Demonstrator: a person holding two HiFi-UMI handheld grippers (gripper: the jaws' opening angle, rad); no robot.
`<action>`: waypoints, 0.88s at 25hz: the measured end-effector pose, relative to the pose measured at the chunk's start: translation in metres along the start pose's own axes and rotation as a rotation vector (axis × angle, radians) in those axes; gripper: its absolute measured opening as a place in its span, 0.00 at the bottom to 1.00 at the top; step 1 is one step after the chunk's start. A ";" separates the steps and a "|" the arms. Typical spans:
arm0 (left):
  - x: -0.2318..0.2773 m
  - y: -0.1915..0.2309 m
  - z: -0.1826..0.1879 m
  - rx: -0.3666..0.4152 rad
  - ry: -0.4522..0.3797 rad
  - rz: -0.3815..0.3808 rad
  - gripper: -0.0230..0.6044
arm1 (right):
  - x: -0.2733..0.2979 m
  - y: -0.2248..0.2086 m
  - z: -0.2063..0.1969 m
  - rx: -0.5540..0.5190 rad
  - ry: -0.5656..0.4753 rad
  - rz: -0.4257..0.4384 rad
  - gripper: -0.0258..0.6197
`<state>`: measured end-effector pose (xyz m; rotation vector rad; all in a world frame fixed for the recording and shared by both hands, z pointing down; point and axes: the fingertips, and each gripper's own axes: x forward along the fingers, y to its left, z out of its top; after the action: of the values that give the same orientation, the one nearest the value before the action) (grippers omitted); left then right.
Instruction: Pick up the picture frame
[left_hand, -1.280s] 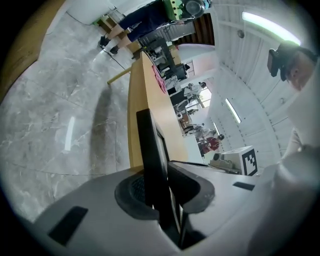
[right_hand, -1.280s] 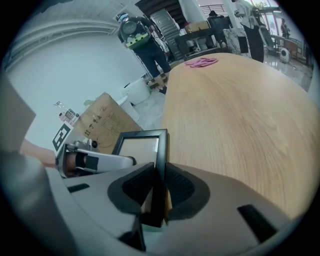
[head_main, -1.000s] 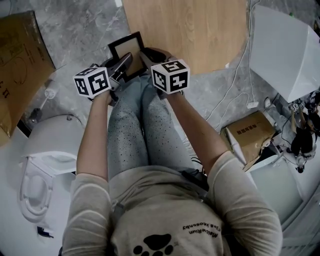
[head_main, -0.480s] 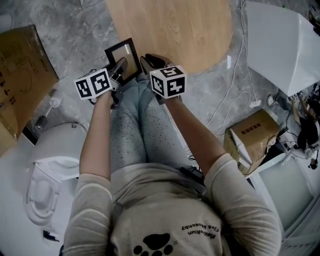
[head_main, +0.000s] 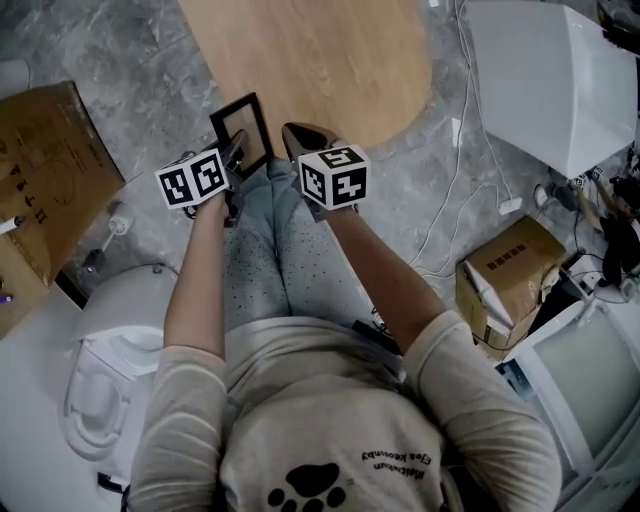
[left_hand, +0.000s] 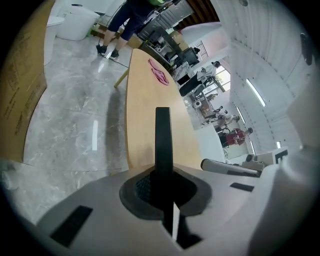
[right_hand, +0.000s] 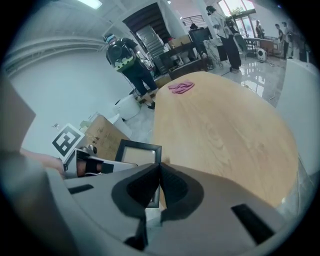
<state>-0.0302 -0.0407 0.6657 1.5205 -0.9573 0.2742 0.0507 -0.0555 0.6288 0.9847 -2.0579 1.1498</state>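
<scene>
Upper left of centre, my left gripper (head_main: 236, 152) is clamped on the edge of the picture frame (head_main: 243, 128) and has raised it beside the table (head_main: 330, 60), while my right gripper (head_main: 292, 135), jaws together on nothing, has risen alongside, so the pick-up looks done.

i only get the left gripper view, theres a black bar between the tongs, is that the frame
Observer: Yes. The head view shows the frame almost face-on, a black border round a pale middle, with the left gripper clamped on its side.
Operator: other one on it too
Observer: No. In the right gripper view the right gripper has its tongs shut together on nothing, and the frame sits beyond them.
</scene>
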 end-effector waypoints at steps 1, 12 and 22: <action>-0.003 -0.004 0.001 0.009 -0.001 0.005 0.06 | -0.005 0.002 0.003 0.001 -0.005 0.001 0.05; -0.044 -0.047 0.027 0.119 -0.036 0.040 0.06 | -0.052 0.030 0.036 0.014 -0.021 0.010 0.05; -0.095 -0.113 0.064 0.306 -0.133 0.028 0.06 | -0.119 0.059 0.090 -0.037 -0.154 -0.024 0.05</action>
<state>-0.0339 -0.0717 0.5075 1.8239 -1.0791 0.3556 0.0574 -0.0753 0.4702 1.1072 -2.1730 1.0481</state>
